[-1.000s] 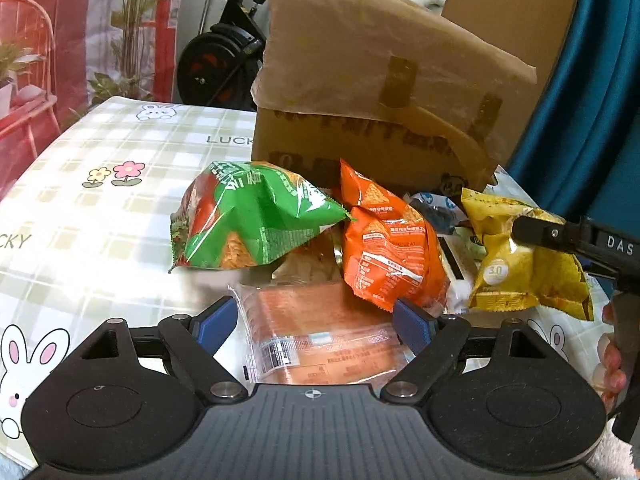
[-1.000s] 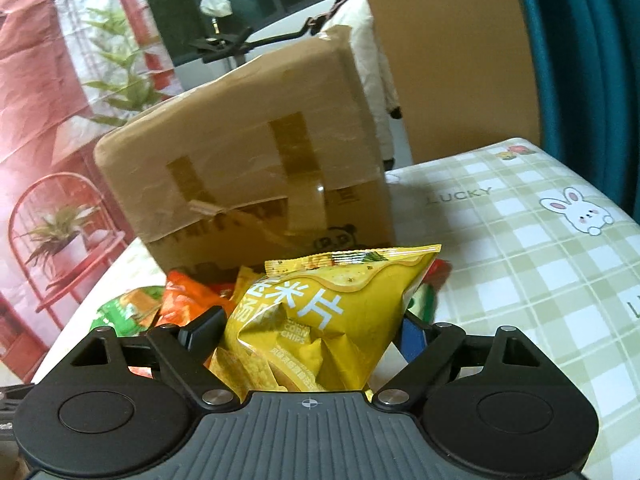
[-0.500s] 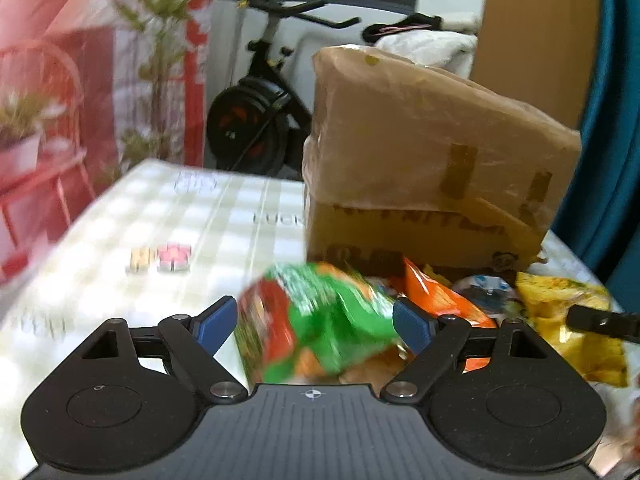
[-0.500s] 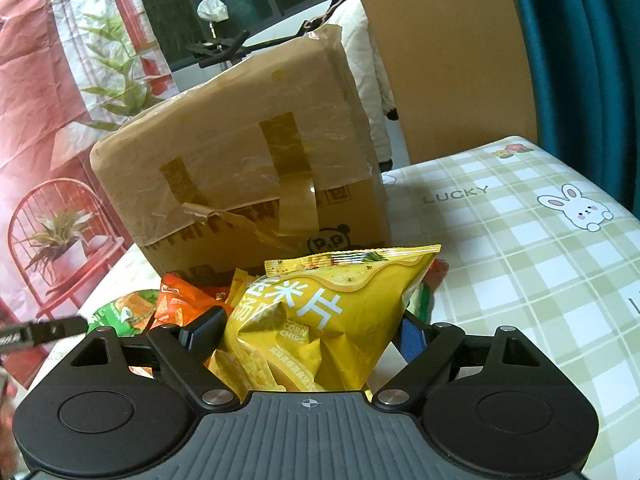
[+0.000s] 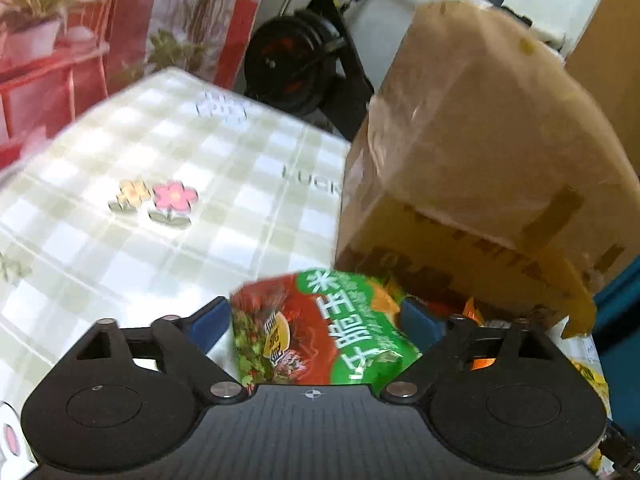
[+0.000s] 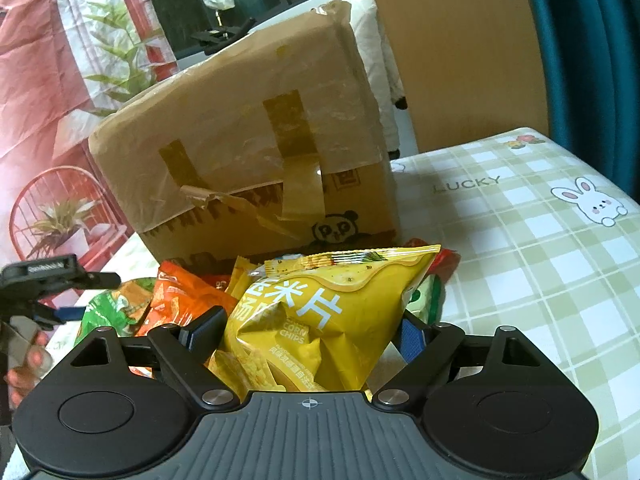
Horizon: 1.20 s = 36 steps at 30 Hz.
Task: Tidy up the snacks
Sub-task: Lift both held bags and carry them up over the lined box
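My left gripper (image 5: pixel 316 322) has its 2 blue-padded fingers (image 5: pixel 208 322) clamped on the green snack bag (image 5: pixel 320 332), lifted off the checked bench (image 5: pixel 160 184) just in front of the taped cardboard box (image 5: pixel 480 152). My right gripper (image 6: pixel 310 330) grips the yellow corn chips bag (image 6: pixel 320 316) between its fingers. Beyond it, an orange bag (image 6: pixel 180 296) and other packets lie piled against the box's base, with the left tool visible at the far left.

Home room: exercise bike (image 5: pixel 304 60) behind checked bunny tablecloth (image 6: pixel 540 240), taped cardboard box (image 6: pixel 248 152), teal curtain (image 6: pixel 592 60).
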Available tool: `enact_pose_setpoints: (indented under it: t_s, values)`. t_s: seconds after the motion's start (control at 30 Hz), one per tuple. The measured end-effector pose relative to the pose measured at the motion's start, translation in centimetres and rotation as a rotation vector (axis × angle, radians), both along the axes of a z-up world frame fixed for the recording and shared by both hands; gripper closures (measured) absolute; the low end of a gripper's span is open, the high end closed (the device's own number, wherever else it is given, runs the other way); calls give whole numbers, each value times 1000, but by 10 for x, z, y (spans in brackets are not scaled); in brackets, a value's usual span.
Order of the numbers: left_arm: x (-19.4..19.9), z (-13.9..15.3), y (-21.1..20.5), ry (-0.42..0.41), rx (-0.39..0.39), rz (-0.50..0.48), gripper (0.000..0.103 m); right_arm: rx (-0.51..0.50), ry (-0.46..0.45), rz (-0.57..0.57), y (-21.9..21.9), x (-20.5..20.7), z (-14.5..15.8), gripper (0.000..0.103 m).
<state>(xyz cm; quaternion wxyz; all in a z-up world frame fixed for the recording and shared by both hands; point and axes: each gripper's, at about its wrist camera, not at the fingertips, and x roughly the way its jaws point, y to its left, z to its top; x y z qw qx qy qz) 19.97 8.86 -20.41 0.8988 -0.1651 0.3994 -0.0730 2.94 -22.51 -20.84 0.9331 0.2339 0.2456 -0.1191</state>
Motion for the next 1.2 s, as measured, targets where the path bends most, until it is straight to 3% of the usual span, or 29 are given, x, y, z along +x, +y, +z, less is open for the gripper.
enact_pose_setpoints:
  t_s: [0.2, 0.43, 0.5, 0.53, 0.57, 0.67, 1.2]
  values:
    - [-8, -14, -5, 2, 13, -15, 0, 10, 1, -4, -1, 0, -1, 20]
    - [-7, -32, 7, 29, -88, -7, 0, 8, 2, 2, 0, 1, -2, 20]
    - [-7, -31, 8, 26, -97, -12, 5, 10, 5, -1, 1, 2, -2, 20]
    - [-9, -29, 7, 4, -111, -27, 17, 10, 3, -1, 1, 2, -2, 20]
    - [-10, -28, 6, -5, -105, -27, 21, 9, 1, -1, 0, 2, -1, 20]
    - [-18, -23, 5, -37, -89, -22, 26, -1, -8, 3, 2, 1, 3, 20]
    - [-68, 75, 5, -370, 95, -6, 26, -55, -110, -26, 1, -18, 47, 20]
